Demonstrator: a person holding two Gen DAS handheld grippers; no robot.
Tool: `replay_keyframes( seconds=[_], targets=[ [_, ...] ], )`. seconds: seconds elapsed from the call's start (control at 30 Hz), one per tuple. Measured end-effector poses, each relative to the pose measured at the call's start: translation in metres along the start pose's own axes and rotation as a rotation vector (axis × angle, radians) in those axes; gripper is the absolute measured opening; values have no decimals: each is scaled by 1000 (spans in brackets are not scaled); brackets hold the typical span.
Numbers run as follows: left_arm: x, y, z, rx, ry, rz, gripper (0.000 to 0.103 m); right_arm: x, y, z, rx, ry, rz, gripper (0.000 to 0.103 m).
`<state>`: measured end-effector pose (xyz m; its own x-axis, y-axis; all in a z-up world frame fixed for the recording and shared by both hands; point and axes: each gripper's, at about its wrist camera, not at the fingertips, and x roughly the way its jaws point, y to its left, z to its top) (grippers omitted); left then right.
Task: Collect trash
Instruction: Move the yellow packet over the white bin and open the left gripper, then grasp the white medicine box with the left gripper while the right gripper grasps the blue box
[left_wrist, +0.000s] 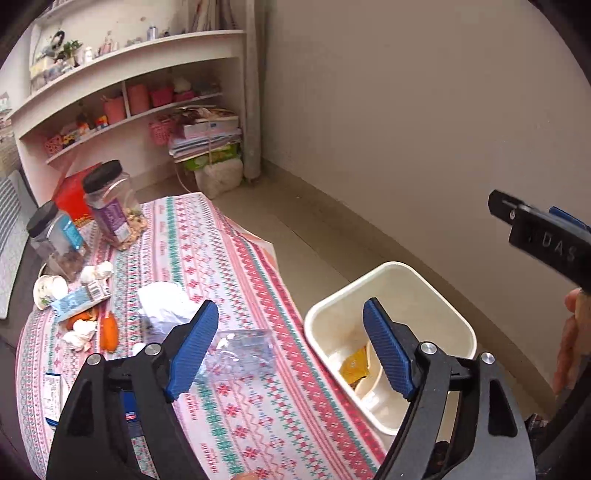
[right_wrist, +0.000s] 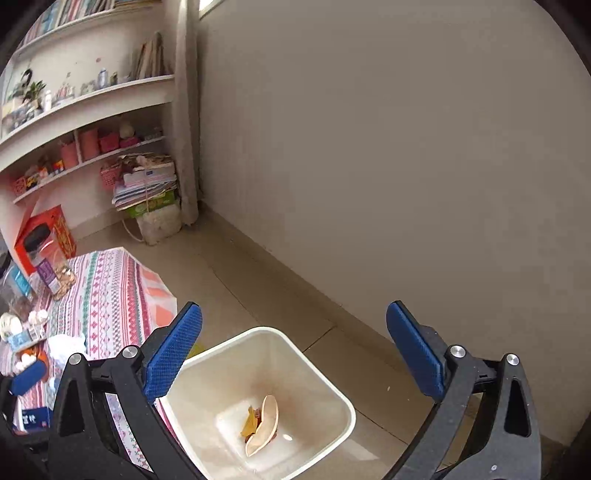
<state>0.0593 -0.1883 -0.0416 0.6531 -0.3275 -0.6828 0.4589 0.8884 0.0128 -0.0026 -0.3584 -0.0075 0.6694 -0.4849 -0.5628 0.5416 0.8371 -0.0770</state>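
Left wrist view. Patterned tablecloth (left_wrist: 236, 369) in pink, teal and white bands over the table, one corner hanging toward the tiled floor. Along the far left edge: two clear plastic jars with black lids (left_wrist: 110, 203), partly filled, and a tipped paper cup (left_wrist: 48, 290). Nearer, a heap of scraps: a blue-and-white wrapper (left_wrist: 79, 301), orange peel (left_wrist: 109, 332) and pale garlic-like bits. Toward the middle of the cloth, a crumpled white tissue (left_wrist: 166, 306), and just past it a crinkled clear plastic wrapper (left_wrist: 243, 350), lying flat near the table's right edge. Left gripper (left_wrist: 291, 343) wide open with nothing between its ribbed blue pads, left pad overlapping the near edge of the clear wrapper in the picture, right pad over the bin. Cream plastic trash bin (left_wrist: 391, 277), square with rounded corners, on the floor just beside the table's right edge; inside, a yellow scrap and a pale curved piece. At the right rim, part of the other gripper's black body and a hand (left_wrist: 570, 339).

Right wrist view. Right gripper (right_wrist: 295, 354) spread fully apart, holding nothing, hovering above the same bin (right_wrist: 207, 363), which sits between and below the pads. At the bin's bottom, a pale shell-shaped piece (right_wrist: 264, 424) leaning on a yellow scrap (right_wrist: 251, 421). Table with its clutter off to the left; curved white shelves behind; bare wall to the right.
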Motion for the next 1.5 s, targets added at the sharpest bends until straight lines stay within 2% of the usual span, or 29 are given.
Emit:
replay_keyframes(
  seconds=[0.17, 0.47, 0.77, 0.93, 1.07, 1.17, 1.3, 1.4, 1.5],
  targets=[
    [-12, 45, -12, -64, -18, 79, 81, -6, 52, -7, -112, -2, 47, 96],
    [-28, 126, -35, -186, 76, 209, 81, -15, 129, -16, -217, 10, 135, 96],
    [-23, 204, -64, -229, 206, 349, 81, -23, 201, -33, -344, 43, 244, 96],
    [-12, 252, -80, -244, 317, 416, 81, -21, 236, -44, -375, 122, 335, 96],
    [4, 292, -99, -307, 435, 402, 81, -18, 264, -57, -417, 189, 395, 96],
    [21, 314, -115, -329, 517, 375, 81, -21, 288, -65, -478, 206, 488, 96],
    [40, 333, -135, -326, 599, 357, 81, -29, 322, -82, -641, 189, 648, 96],
    [49, 339, -146, -315, 637, 315, 81, -36, 348, -100, -815, 157, 762, 96],
    [53, 341, -154, -287, 656, 306, 81, -33, 367, -120, -948, 184, 809, 96]
  ],
)
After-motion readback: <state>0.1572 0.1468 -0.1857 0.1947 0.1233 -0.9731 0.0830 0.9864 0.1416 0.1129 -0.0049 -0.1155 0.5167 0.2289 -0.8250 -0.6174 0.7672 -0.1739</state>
